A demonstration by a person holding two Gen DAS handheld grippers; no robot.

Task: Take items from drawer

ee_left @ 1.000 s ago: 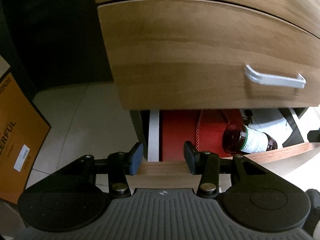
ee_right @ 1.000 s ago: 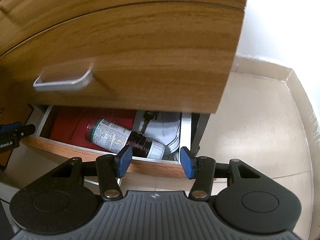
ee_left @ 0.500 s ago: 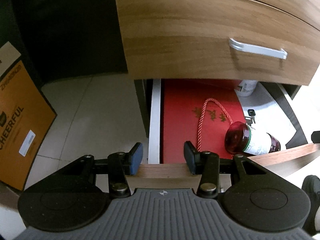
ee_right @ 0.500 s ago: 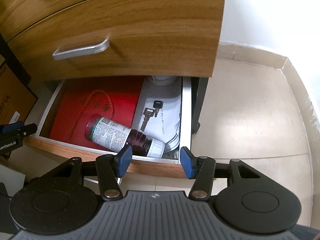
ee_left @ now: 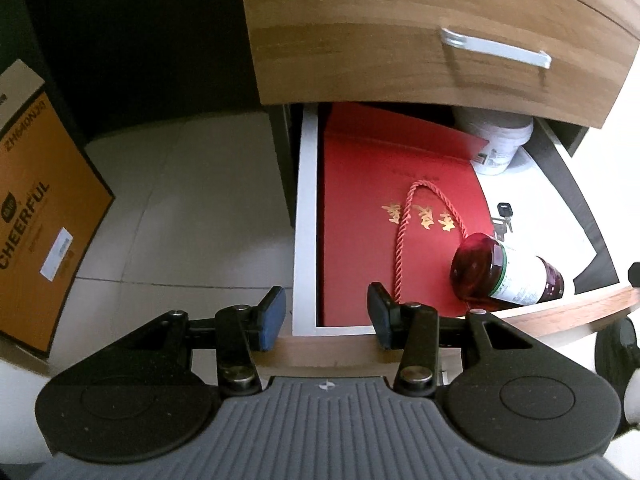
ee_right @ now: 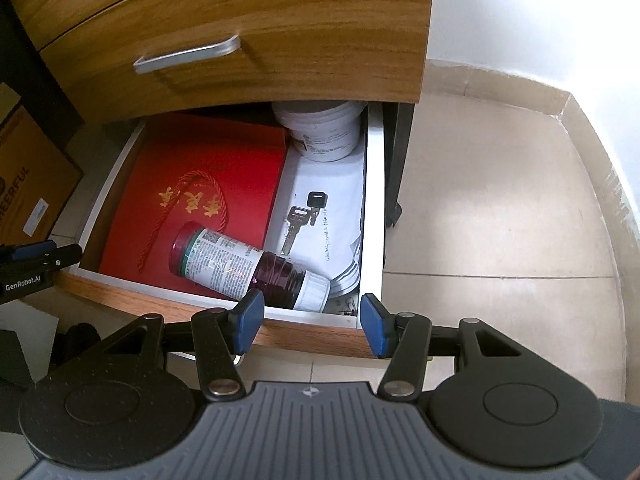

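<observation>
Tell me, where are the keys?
In the right wrist view, the keys lie on white papers in the open drawer, right of the red bag, behind the bottle.

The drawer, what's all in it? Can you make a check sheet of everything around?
Surface: open bottom drawer, white inside.
Job's things: dark red bottle lying on its side, partly on a red gift bag; keys on white papers; white tub at the back.
Clutter: nothing seen.
Grippers: left gripper and right gripper open, empty, at the drawer front.
Cables: nothing seen.
Surroundings: tiled floor, orange carton.
</observation>
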